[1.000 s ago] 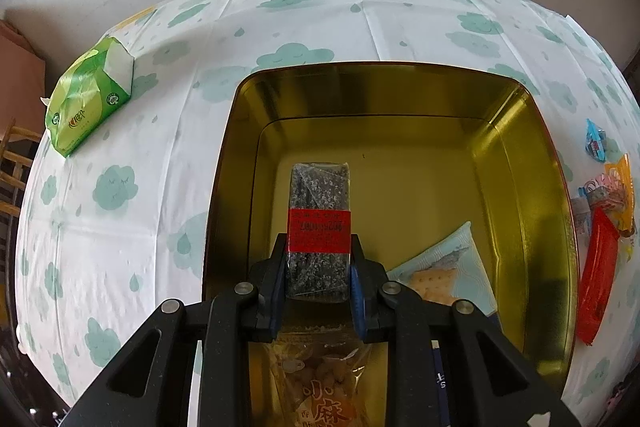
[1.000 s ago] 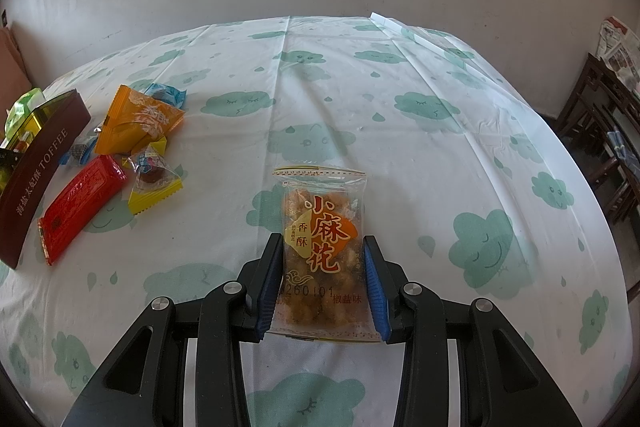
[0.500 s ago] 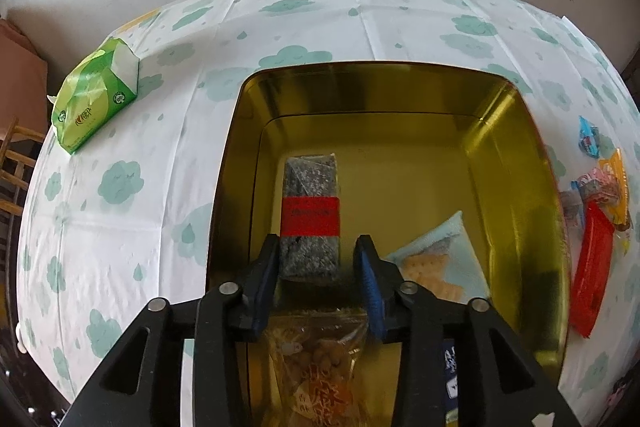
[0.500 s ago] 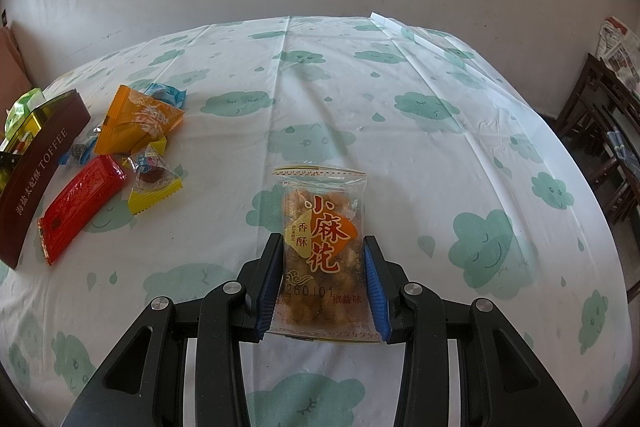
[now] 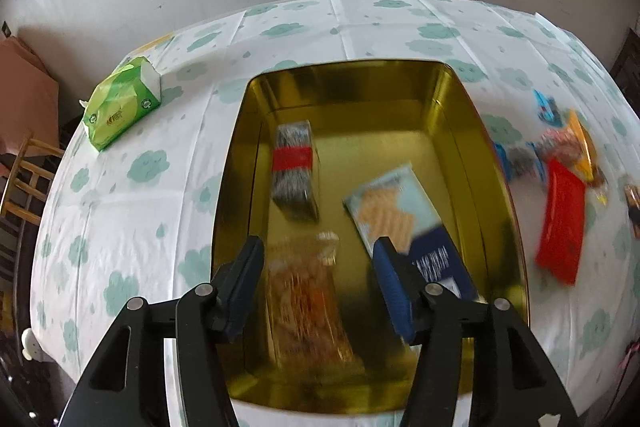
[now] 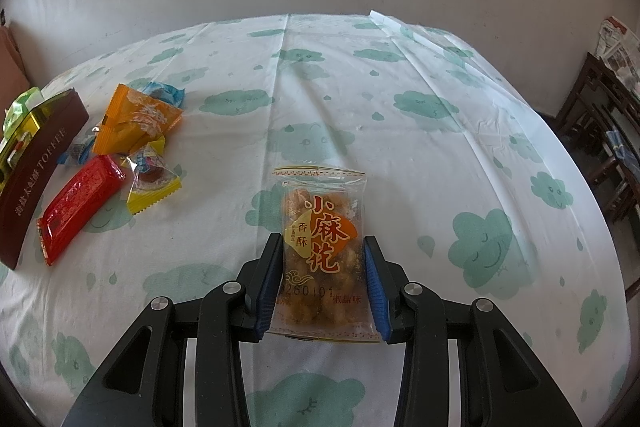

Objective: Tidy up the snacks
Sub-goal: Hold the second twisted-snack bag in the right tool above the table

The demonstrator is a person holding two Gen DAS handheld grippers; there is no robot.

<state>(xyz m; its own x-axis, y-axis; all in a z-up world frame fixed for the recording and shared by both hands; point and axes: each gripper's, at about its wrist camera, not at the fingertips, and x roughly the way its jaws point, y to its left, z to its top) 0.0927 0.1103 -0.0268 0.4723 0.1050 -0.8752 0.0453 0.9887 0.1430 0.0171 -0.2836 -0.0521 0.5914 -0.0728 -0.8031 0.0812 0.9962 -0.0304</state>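
The left hand-held gripper (image 5: pixel 318 277) hangs over the gold tin (image 5: pixel 472 131) with its jaws apart; they have just been opening, and no pad presses on anything. Below the gap a clear packet of fried twists (image 5: pixel 308 307) lies on the tin floor, blurred. Beyond it lies a dark sesame bar with a red band (image 5: pixel 294 167), and beside that a pale blue cracker packet (image 5: pixel 400 211). A green tissue pack (image 5: pixel 120 107) sits on the bench (image 5: pixel 132 211) well apart from the tin.

The right hand-held gripper (image 6: pixel 322 275) is clamped on another fried twist packet (image 6: pixel 322 227). Off to its side, near the tin's brown wall, lie a red bar (image 6: pixel 80 203), an orange pouch (image 6: pixel 136 119) and small candies (image 6: pixel 152 183).
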